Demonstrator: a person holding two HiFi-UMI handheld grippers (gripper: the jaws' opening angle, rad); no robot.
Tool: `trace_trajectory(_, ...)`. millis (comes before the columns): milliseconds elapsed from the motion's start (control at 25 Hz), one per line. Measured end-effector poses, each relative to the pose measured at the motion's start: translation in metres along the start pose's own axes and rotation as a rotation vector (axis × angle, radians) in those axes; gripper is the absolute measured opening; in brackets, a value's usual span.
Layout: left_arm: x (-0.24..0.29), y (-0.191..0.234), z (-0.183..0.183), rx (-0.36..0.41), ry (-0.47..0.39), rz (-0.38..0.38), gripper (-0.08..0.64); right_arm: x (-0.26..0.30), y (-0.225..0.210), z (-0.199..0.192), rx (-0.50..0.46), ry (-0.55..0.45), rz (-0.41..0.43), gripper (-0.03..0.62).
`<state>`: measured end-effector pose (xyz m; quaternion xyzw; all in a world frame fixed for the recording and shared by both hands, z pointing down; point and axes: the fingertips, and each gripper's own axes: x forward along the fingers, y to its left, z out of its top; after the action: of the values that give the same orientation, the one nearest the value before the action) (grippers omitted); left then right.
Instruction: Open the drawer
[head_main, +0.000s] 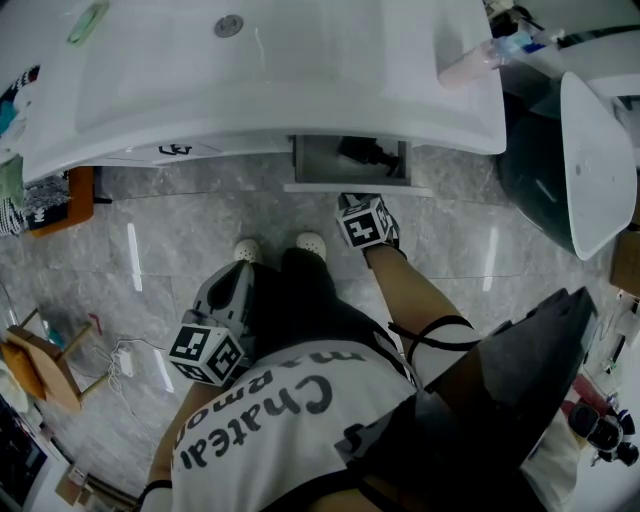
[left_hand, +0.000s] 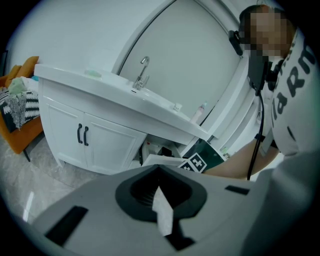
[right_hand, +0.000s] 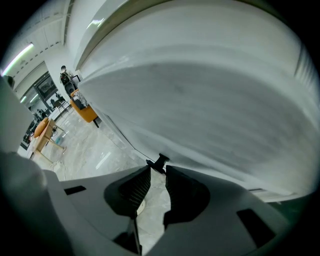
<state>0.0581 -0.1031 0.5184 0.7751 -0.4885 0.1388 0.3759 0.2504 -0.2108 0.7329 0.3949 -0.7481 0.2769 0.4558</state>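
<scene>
A person stands at a white sink bench (head_main: 250, 120) and looks down at it. The drawer (head_main: 350, 162) is under the bench's near edge, a bit to the right. It is pulled part way out. You can see its grey inside, and a dark thing (head_main: 362, 152) lies in it. I cannot tell what that thing is.

The right gripper (head_main: 358, 203) is just in front of the drawer's white front. In the right gripper view, the right gripper (right_hand: 159, 170) has its two jaws closed on the small black handle (right_hand: 160, 161) at their tips. The white drawer front fills most of that view.

The left gripper (head_main: 235, 275) is held low on the left, near the person's body and well away from the drawer. In the left gripper view, the left gripper (left_hand: 159, 176) has its jaws pressed together at the tips, and nothing is between them. Far past it you can see the open drawer (left_hand: 159, 152), the tap (left_hand: 142, 70) on the bench, and two white cupboard doors (left_hand: 82, 135) with black handles.

The person's white shoes (head_main: 247, 250) stand on the grey floor (head_main: 180, 230). An orange chair (left_hand: 25, 130) is at the far left.
</scene>
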Motion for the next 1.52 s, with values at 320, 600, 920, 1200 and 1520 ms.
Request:
trace_trajectory(320, 0.001, -0.001, 0.006, -0.002, -0.01, 0.003, 0.009, 0.001, 0.0, -0.001, -0.006, 0.018, 0.028, 0.091)
trace_trajectory(600, 0.003, -0.006, 0.013, 0.024, -0.021, -0.004, 0.009, -0.002, 0.0, -0.004, 0.087, 0.003, 0.093, 0.13)
trace_trajectory(920, 0.009, -0.012, 0.026, 0.047, -0.036, -0.039, 0.009, -0.034, -0.003, 0.005, 0.129, -0.075, 0.114, 0.14)
trace_trajectory(1200, 0.008, -0.023, 0.043, 0.1, -0.053, -0.107, 0.009, -0.096, -0.009, 0.017, 0.225, -0.21, 0.081, 0.054)
trace_trajectory(1520, -0.018, -0.016, 0.066, 0.051, -0.12, -0.158, 0.009, -0.177, 0.018, 0.06, 0.297, -0.415, 0.065, 0.032)
